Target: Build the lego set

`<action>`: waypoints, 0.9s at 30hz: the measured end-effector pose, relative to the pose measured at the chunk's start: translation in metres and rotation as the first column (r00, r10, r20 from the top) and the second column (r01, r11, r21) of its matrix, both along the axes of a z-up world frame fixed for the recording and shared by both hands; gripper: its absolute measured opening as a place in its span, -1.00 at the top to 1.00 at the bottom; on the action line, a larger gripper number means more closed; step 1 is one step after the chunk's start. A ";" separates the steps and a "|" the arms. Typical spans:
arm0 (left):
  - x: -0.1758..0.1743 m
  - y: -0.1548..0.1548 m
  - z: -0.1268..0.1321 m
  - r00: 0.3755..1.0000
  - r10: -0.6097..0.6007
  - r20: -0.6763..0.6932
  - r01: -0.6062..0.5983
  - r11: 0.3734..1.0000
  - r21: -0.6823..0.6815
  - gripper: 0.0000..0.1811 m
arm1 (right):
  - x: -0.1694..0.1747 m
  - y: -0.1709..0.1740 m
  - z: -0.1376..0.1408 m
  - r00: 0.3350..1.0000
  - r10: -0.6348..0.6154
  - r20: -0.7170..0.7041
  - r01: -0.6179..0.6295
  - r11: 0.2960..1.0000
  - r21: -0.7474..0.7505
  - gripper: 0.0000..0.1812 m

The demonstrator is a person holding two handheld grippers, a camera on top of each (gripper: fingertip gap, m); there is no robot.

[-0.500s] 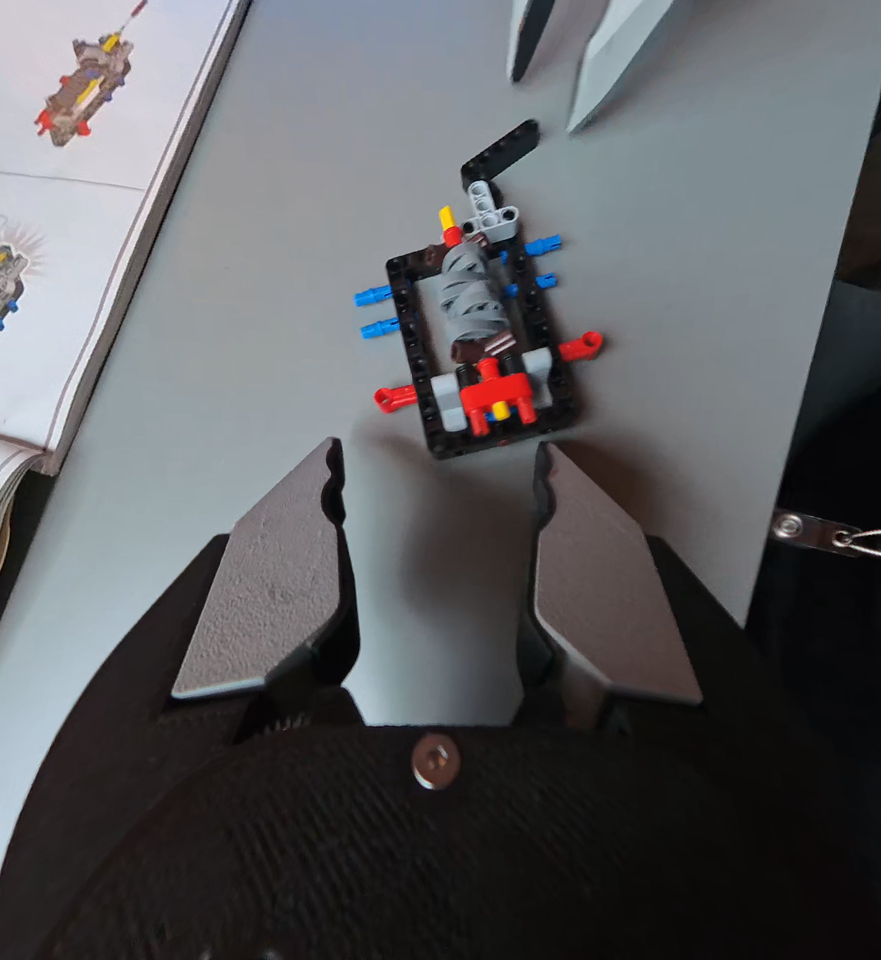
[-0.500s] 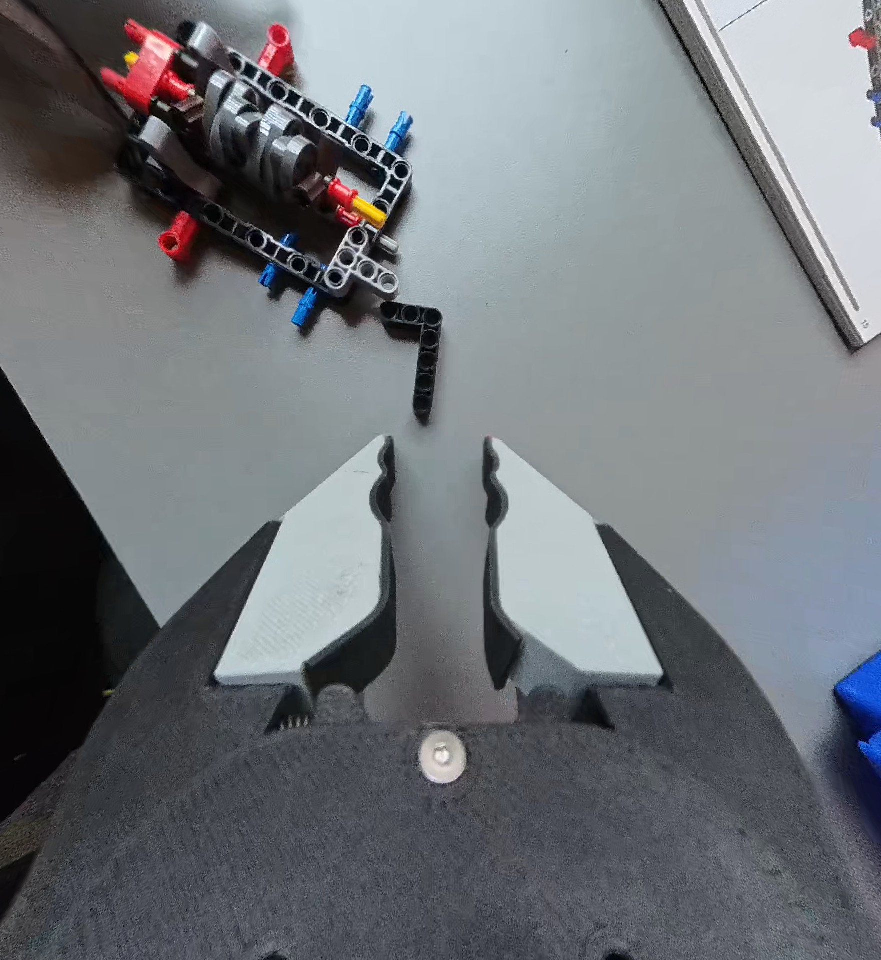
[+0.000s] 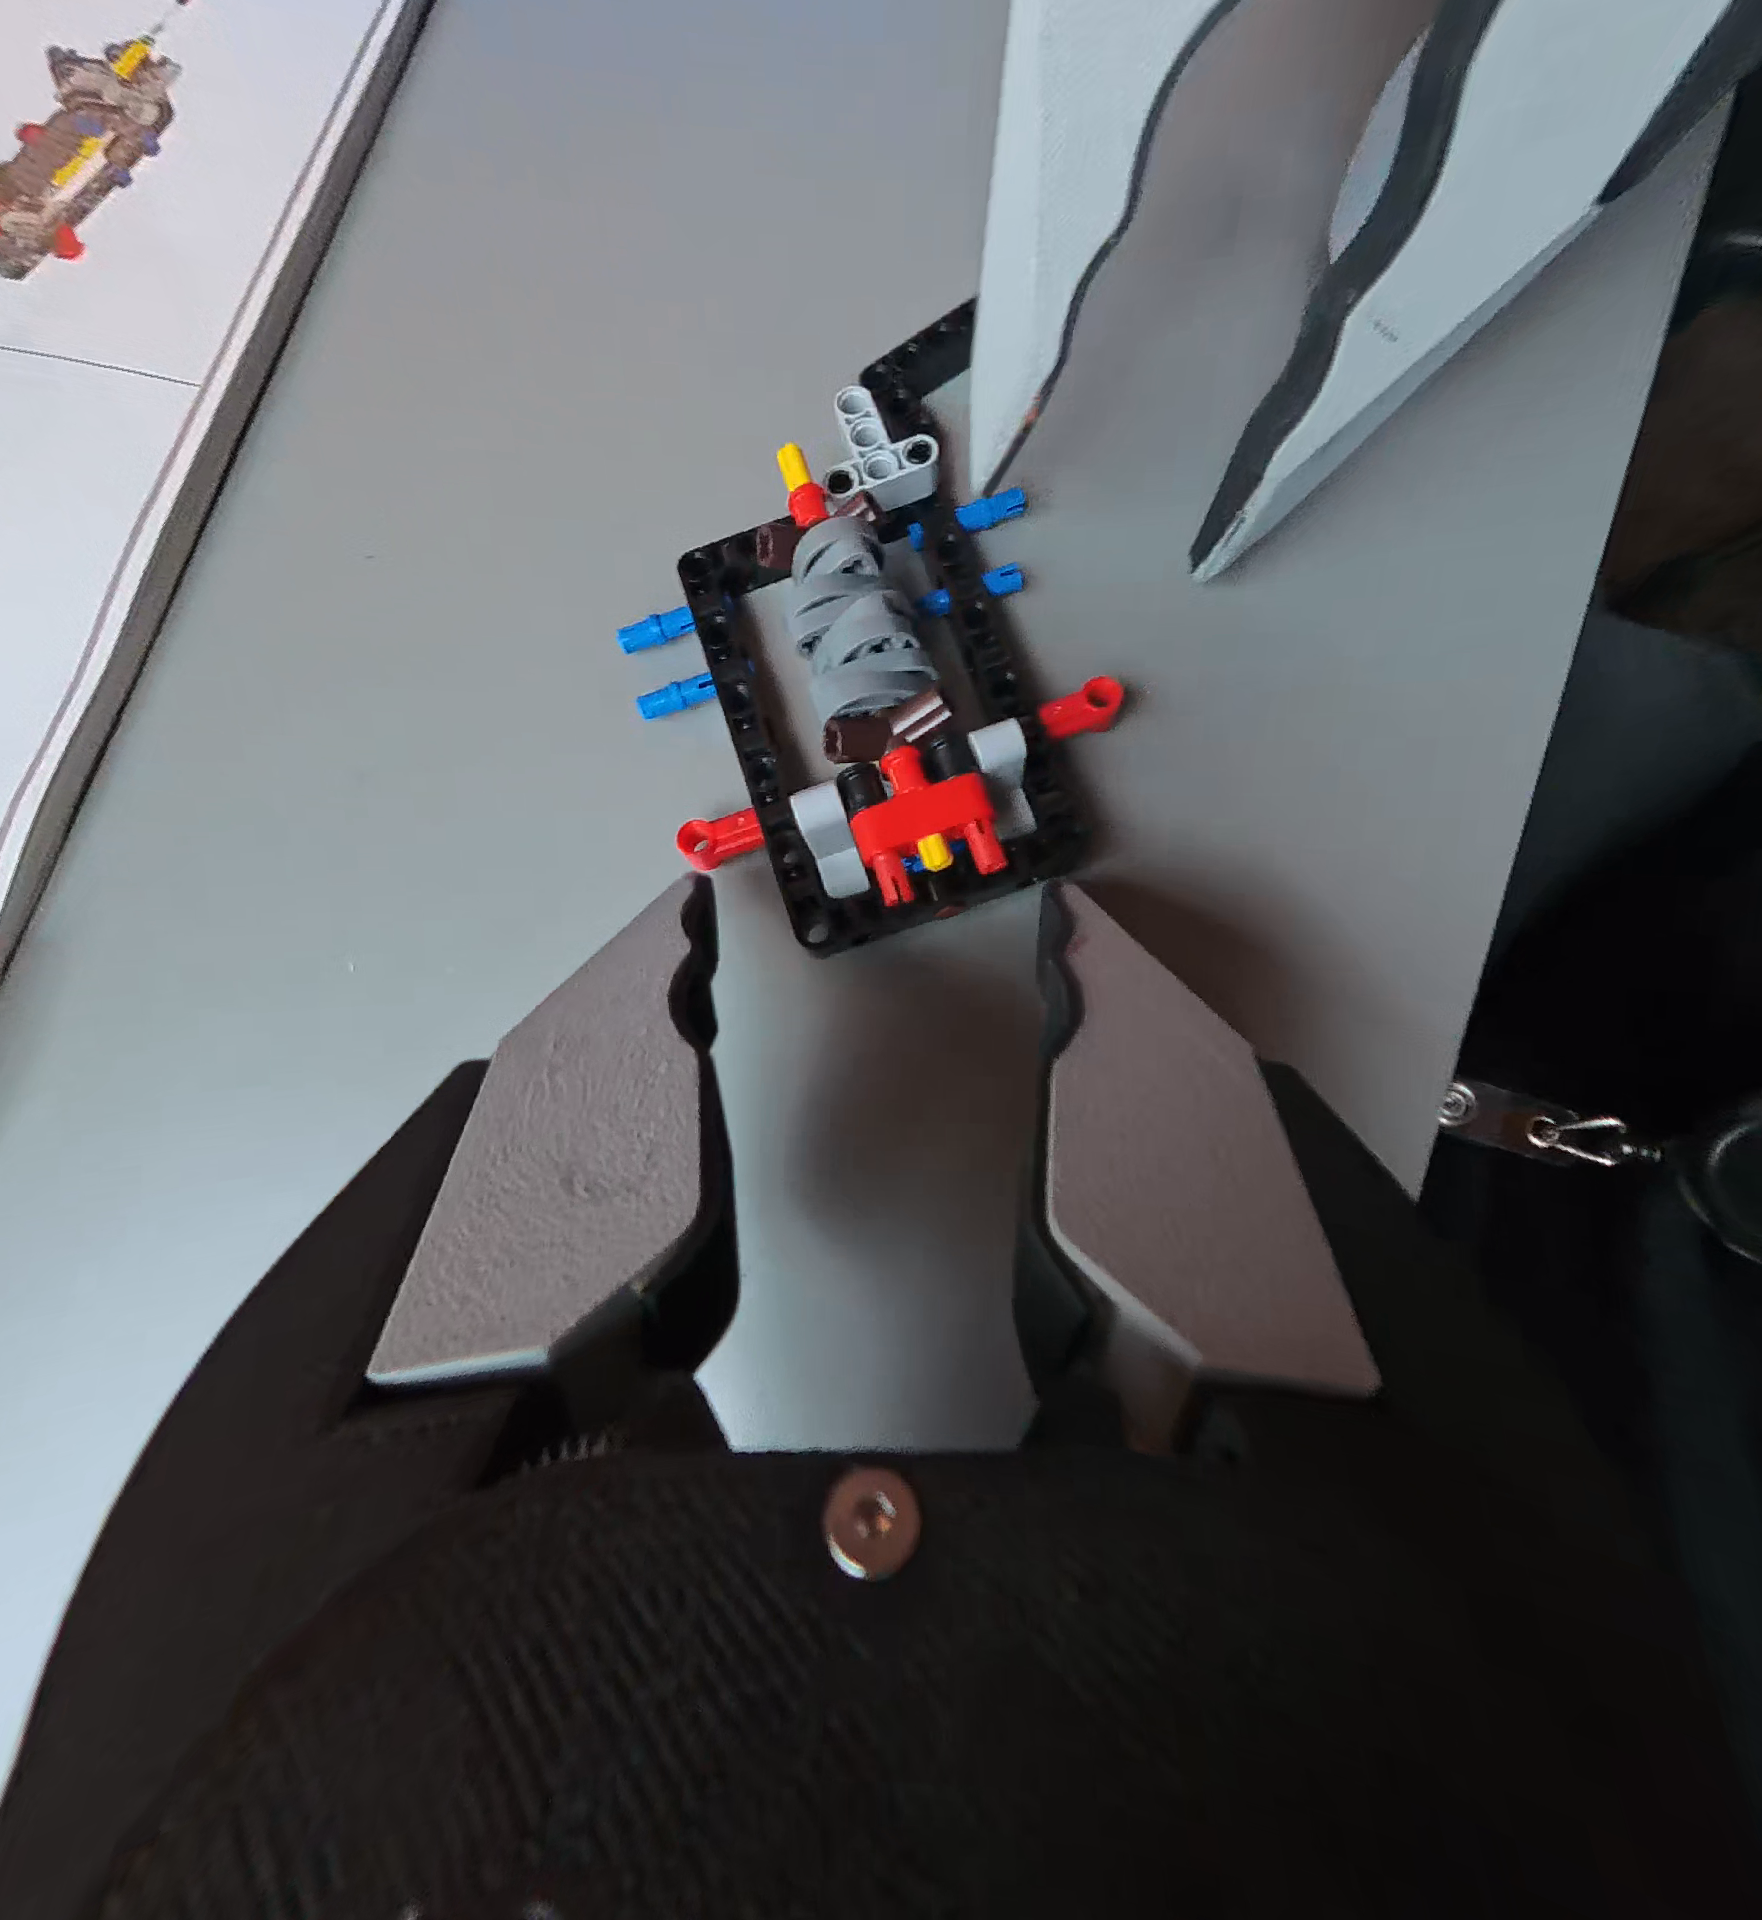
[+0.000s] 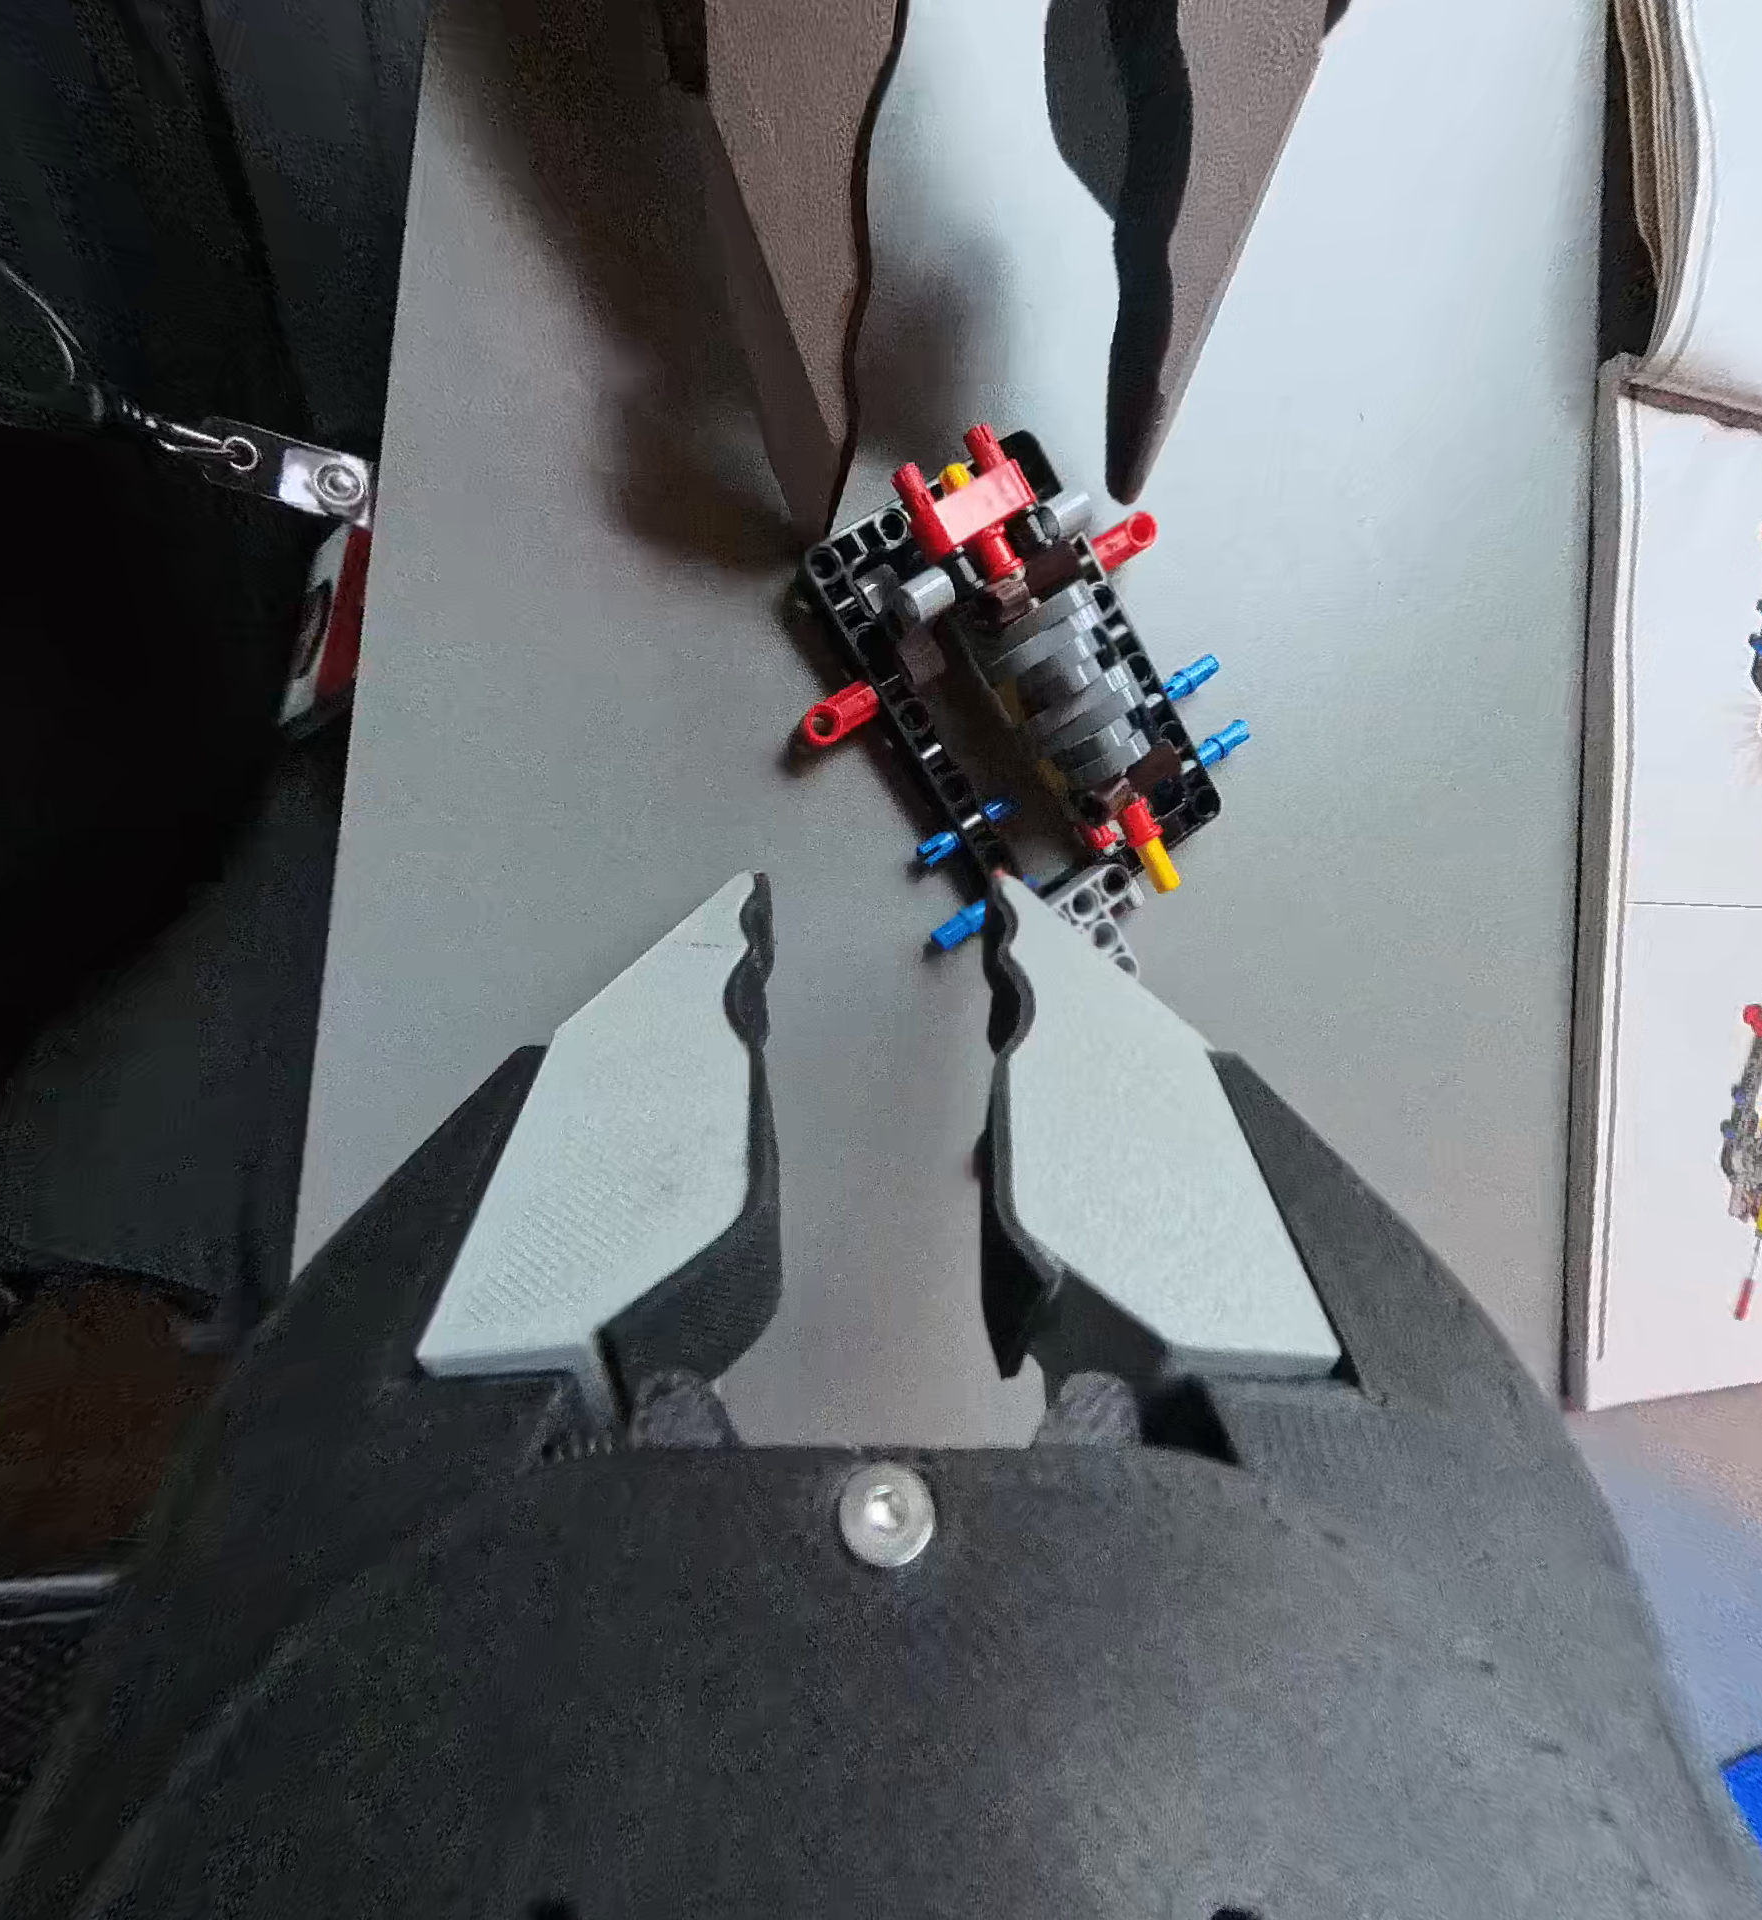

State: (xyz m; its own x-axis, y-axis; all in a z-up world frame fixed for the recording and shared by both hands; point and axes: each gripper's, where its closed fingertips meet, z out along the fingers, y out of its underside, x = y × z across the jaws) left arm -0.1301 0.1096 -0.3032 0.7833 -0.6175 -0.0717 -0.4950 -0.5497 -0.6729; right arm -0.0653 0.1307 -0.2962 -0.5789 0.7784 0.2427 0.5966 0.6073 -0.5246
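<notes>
A black-framed lego assembly (image 3: 877, 717) with red, blue, yellow and grey parts lies on a grey table (image 3: 441, 727).

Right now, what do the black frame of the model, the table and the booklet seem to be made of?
The black frame looks like moulded hard plastic, slightly glossy, with regular round holes along its beams. The table has a smooth, matt grey top with a thin edge; laminate or painted board, I cannot tell which. The booklet is paper: white printed pages, stacked sheet edges showing.
</notes>
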 end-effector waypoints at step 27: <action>0.003 -0.016 -0.001 0.993 -0.090 0.073 0.094 0.994 -0.049 0.37 | 0.016 0.063 -0.011 0.919 -0.394 0.022 0.389 0.895 -0.216 0.96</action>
State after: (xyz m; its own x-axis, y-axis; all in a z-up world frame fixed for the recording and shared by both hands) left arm -0.1269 0.0936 -0.3047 0.7248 -0.6887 0.0160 -0.4975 -0.5394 -0.6794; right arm -0.0495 0.1937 -0.3068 -0.2126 0.9755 0.0562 0.7500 0.1998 -0.6305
